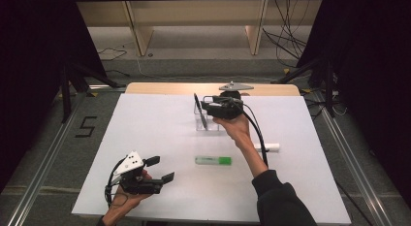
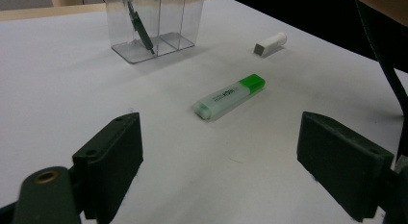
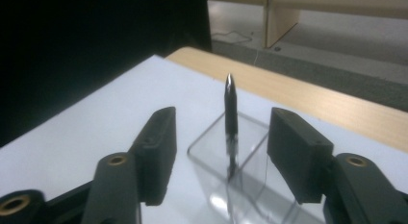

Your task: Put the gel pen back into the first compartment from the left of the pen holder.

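A clear divided holder (image 1: pixel 207 123) stands at the middle back of the white table, and a dark pen (image 1: pixel 199 109) leans upright in its left compartment. My right gripper (image 1: pixel 206 104) hovers at the holder's top, pointing left. In the right gripper view its jaws (image 3: pixel 226 137) stand open to either side of the pen (image 3: pixel 231 113) without touching it; the pen rests in the holder (image 3: pixel 250 185). My left gripper (image 1: pixel 162 169) sits low at the front left, open and with nothing in it (image 2: pixel 221 142). It faces a green-capped highlighter (image 2: pixel 231 95) lying flat.
The highlighter (image 1: pixel 213 160) lies mid-table, in front of the holder (image 2: pixel 154 27). A small white cylinder (image 1: pixel 269 147) lies to its right, also seen as the white cylinder (image 2: pixel 270 43). A wooden table edge (image 1: pixel 271 89) runs behind the white sheet.
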Demonstrator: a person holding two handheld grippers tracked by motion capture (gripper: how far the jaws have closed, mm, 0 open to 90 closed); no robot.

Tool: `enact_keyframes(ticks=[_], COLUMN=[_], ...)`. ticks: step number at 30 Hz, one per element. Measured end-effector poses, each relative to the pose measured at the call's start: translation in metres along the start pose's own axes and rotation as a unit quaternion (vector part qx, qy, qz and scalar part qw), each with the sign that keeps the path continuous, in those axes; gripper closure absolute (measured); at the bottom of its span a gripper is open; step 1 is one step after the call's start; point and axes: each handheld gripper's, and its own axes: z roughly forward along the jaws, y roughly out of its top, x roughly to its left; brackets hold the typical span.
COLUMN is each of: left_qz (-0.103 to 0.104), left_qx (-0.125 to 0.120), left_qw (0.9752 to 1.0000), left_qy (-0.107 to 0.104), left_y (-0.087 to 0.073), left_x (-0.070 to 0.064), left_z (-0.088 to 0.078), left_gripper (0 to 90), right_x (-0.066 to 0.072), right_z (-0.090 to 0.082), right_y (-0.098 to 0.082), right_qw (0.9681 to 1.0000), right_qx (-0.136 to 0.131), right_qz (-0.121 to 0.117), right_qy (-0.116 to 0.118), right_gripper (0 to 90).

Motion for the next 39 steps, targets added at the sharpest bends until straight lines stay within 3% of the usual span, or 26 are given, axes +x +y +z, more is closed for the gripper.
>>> enact_keyframes(ticks=[8,28,34,39], left_qz=[0.001,-0.003,-0.007,0.003], left_qx=[0.003,0.015,0.023,0.031], left_qw=[1.0,0.9998,0.9995,0.9993], left_qy=[0.0,-0.012,-0.021,-0.022], left_y=[0.0,0.004,0.009,0.018], left_x=[0.0,0.001,0.001,0.001], left_z=[0.0,0.007,0.013,0.016], left_gripper=[15.9,15.9,16.0,16.0], right_x=[0.0,0.016,0.016,0.016], right_z=[-0.025,-0.062,-0.079,-0.089], right_y=[-0.021,-0.061,-0.073,-0.083], right_qw=[0.9996,0.9985,0.9988,0.999], right_qx=[0.021,0.027,0.019,0.011], right_qz=[-0.012,-0.034,-0.029,-0.02], right_qy=[0.015,0.031,0.036,0.038], right_gripper=[39.2,33.3,32.9,32.9])
